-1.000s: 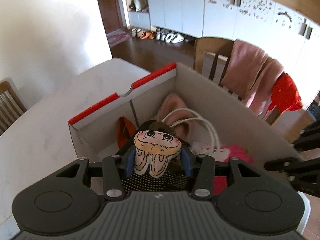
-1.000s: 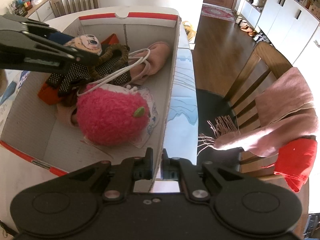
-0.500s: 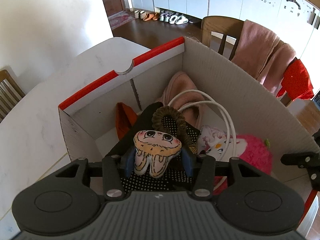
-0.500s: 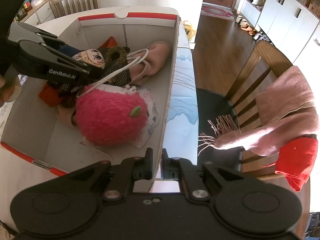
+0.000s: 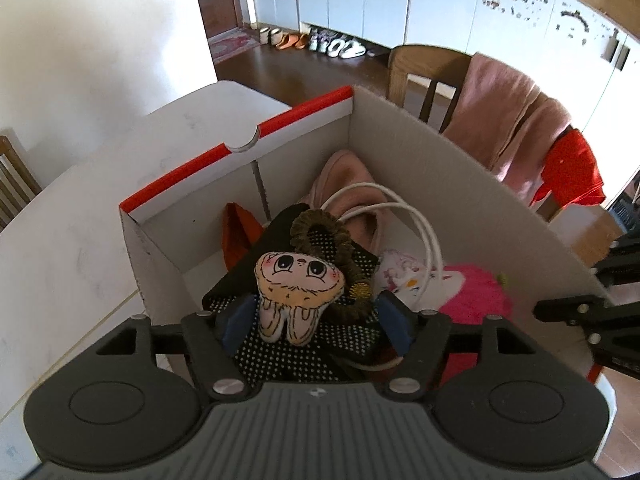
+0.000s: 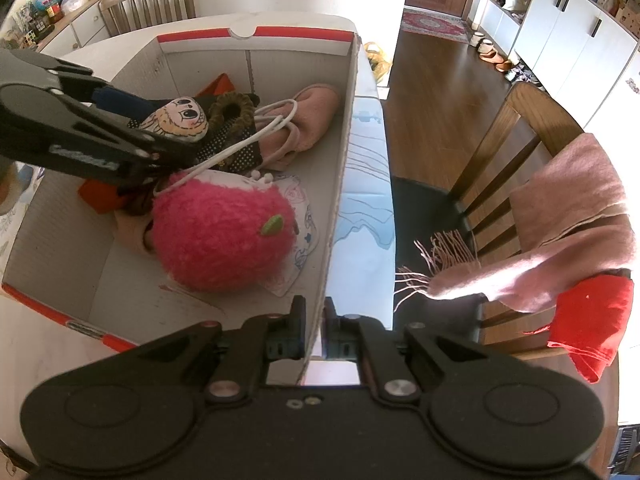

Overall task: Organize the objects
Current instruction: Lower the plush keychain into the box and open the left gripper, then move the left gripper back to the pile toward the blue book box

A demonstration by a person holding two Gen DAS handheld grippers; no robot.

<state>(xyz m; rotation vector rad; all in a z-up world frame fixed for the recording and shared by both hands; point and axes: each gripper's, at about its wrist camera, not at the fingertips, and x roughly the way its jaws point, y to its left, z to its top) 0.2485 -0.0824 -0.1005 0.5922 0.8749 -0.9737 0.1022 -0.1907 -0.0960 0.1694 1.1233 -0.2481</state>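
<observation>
A white cardboard box (image 5: 304,120) with a red rim stands on the table. My left gripper (image 5: 316,320) hangs over its inside, and its jaws are opening. Between them a small plush charm with a cartoon face (image 5: 298,284) lies on a black dotted cloth (image 5: 304,344); the blue pads (image 5: 394,320) stand clear of it. An olive scrunchie (image 5: 320,224), a white cable (image 5: 428,236), a pink slipper (image 6: 312,112) and a fuzzy pink ball (image 6: 224,236) also lie in the box. My right gripper (image 6: 314,320) is shut on the box's near side wall (image 6: 344,128).
A wooden chair (image 6: 500,152) stands right of the table with a pink scarf (image 6: 572,208) and a red cloth (image 6: 592,320) draped over it. The white table (image 5: 80,220) runs left of the box. An orange item (image 5: 238,232) lies in the box's far corner.
My left gripper's jaws have spread and let go of the plush charm, which now rests on the dotted cloth. The right gripper keeps its hold on the box wall.
</observation>
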